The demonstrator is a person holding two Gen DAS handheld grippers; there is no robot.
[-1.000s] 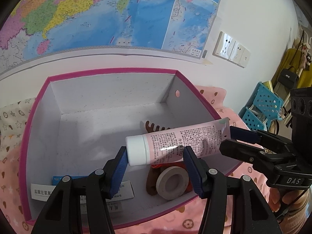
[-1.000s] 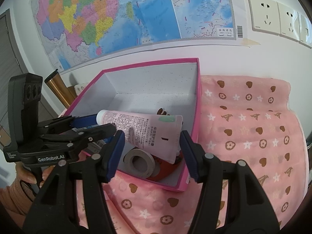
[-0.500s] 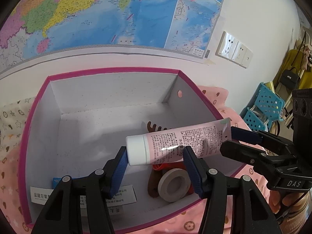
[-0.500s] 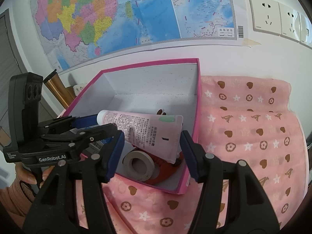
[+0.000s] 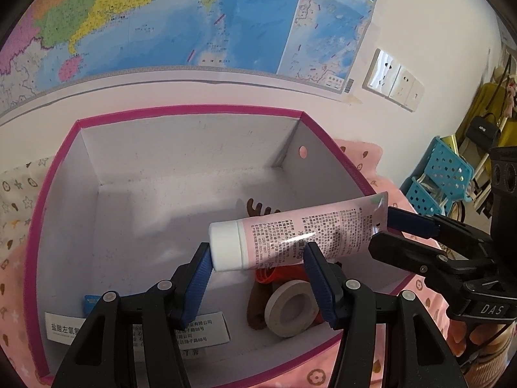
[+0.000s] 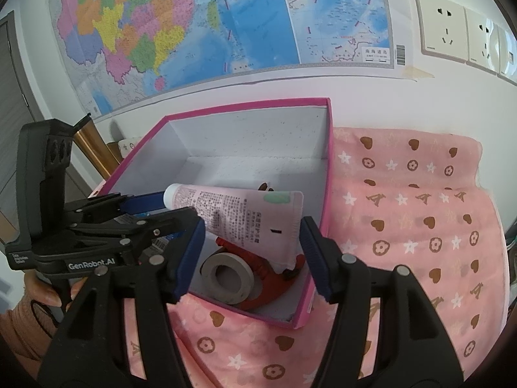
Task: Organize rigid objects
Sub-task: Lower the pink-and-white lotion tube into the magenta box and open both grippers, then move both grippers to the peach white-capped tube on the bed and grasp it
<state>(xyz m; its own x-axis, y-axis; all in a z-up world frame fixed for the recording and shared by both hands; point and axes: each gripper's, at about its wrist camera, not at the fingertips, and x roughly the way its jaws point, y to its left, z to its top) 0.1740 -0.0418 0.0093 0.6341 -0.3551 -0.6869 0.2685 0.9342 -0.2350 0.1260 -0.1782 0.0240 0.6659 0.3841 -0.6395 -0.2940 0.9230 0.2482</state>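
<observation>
While sizing up the next move, note the tube (image 5: 307,236) hanging roughly level in mid-air above the box (image 5: 194,110), toward its right side, clear of the floor and of the tape roll (image 5: 290,310) and red plastic piece (image 6: 268,268) lying below. Spanned between both tools: white cap end between the fingers of the left gripper (image 5: 257,253), flat crimped end between the fingers of the right gripper (image 6: 250,229). Neither gripper wide, neither fully narrow. Each closed to about the width of the tube, pads touching it on both sides. Weight-bearing side: cannot tell.

Judging by looks: light, glossy plastic, so likely slick under the pads. Soft in the belly, apt to dent or squirm if squeezed hard. Stiff only at the cap and along the crimp. Best to take hold at the cap or the shoulder just behind it, the firm part. Avoid pinching the flat tail edge-on, as likely to buckle and slip. Lower gently onto bare box floor left of the tape roll, near the brown antler-shaped piece (image 5: 258,207), keeping off the small carton (image 5: 206,326) at the near left. Let go with one gripper only once resting.
</observation>
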